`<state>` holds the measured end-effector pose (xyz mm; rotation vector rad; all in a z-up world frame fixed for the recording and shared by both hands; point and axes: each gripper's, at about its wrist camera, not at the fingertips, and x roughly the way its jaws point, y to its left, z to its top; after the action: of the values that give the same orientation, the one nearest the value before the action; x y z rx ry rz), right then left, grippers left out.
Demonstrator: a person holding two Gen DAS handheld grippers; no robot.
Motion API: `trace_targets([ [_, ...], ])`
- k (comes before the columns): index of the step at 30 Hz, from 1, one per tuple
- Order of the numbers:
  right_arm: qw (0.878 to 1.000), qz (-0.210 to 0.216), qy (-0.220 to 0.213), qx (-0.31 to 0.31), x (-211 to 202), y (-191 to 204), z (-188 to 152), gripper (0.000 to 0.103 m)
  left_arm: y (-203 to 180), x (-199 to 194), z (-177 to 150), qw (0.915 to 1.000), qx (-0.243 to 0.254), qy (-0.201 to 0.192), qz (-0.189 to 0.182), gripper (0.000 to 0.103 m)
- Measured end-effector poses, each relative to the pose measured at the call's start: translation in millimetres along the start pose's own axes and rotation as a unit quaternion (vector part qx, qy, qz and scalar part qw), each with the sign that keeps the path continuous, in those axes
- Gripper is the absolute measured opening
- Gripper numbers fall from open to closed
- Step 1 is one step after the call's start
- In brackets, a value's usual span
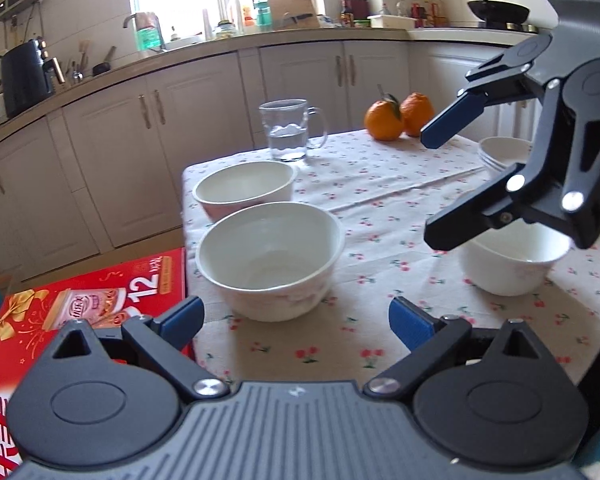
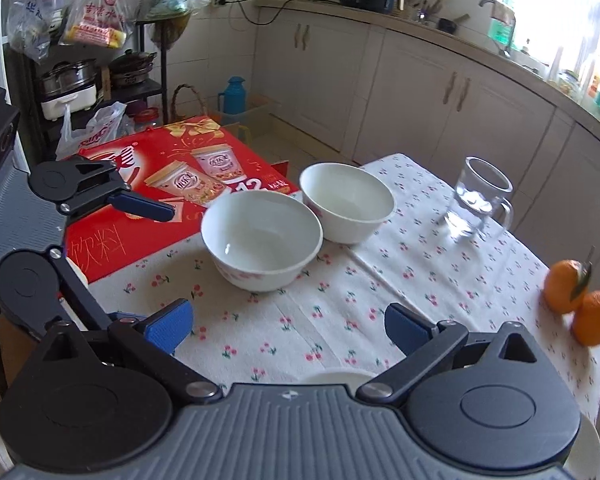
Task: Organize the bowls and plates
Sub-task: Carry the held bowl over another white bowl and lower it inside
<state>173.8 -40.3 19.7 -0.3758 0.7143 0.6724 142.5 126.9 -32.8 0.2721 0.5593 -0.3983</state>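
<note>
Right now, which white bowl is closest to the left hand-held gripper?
The front bowl, right ahead of the open left hand-held gripper. The other two sit farther away: one behind it nearer the glass mug, one off right.

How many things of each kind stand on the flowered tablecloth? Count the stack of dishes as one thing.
White bowls: 3
Stack of white dishes: 1
Glass mug: 1
Oranges: 2
Total: 7
</note>
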Motion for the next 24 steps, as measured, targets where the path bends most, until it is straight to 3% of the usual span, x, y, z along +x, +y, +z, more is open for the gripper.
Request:
trace_targets([
  [8,0.999,0.043,0.016,-0.008,41,-8,36,0.103,18,27,3,0.9996,-0.020,0.003,0.019,0.098],
  [16,0.996,0.074,0.041,0.005,81,-19,50,0.102,19,41,3,0.9996,-0.027,0.001,0.007,0.098],
  [24,0.993,0.097,0.058,0.028,104,-27,53,0.092,21,45,5,0.9993,-0.037,-0.003,-0.006,0.097],
])
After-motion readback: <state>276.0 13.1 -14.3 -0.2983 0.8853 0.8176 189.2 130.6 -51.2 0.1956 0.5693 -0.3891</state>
